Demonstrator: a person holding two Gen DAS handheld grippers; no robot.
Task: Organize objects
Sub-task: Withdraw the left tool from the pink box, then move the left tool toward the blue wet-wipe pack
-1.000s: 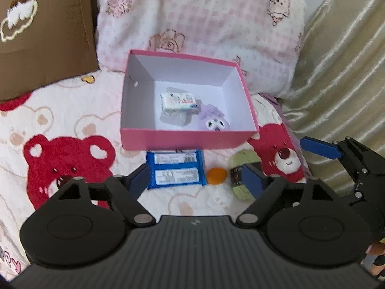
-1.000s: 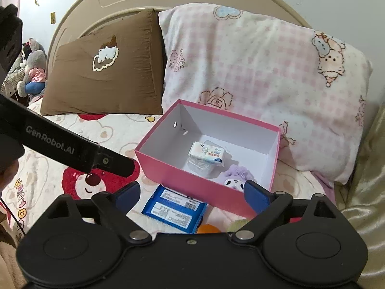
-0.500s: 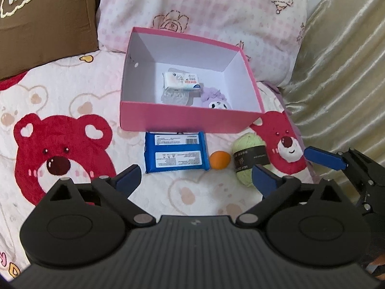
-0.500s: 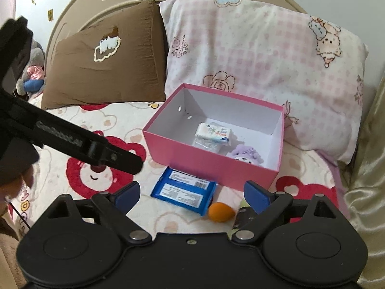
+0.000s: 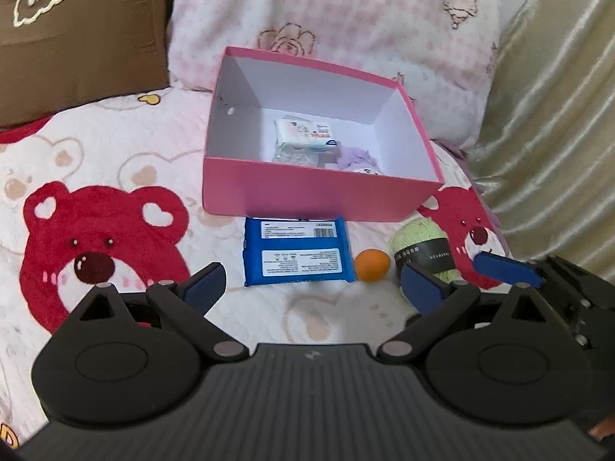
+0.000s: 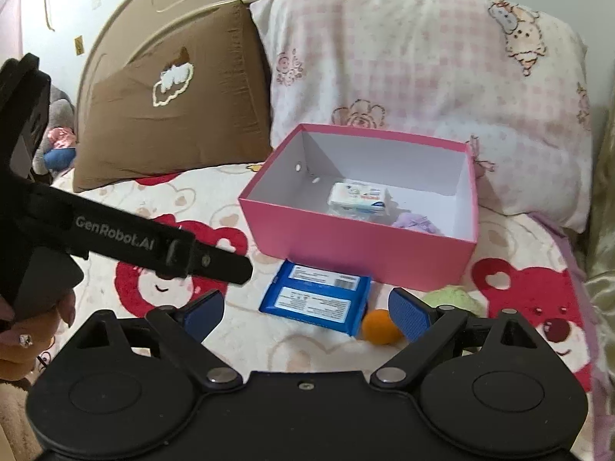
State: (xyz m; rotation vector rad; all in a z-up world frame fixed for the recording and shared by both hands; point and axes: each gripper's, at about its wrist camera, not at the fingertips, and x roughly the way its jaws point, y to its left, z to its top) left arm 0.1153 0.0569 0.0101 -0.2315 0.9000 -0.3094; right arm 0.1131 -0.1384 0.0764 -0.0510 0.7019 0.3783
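Observation:
A pink box (image 5: 307,196) (image 6: 357,246) stands open on the bear-print bedspread; in it lie a white wipe pack (image 5: 305,136) (image 6: 357,196) and a purple plush (image 5: 361,159) (image 6: 415,224). In front of the box lie a blue pack (image 5: 296,253) (image 6: 317,301), a small orange ball (image 5: 371,265) (image 6: 380,326) and a green yarn ball (image 5: 421,246) (image 6: 449,297). My left gripper (image 5: 313,286) hangs open just short of the blue pack, holding nothing. My right gripper (image 6: 305,313) is open too, near the pack and ball. Neither touches anything.
A brown pillow (image 6: 173,107) and a pink checked pillow (image 6: 423,77) lean on the headboard behind the box. A beige quilted cover (image 5: 549,134) rises on the right. The left gripper's black body (image 6: 153,246) crosses the right wrist view's left side.
Both grippers have sunk toward the bedspread, so the blue pack, ball and yarn sit closer. The left jaws spread a little wider. No object has moved.

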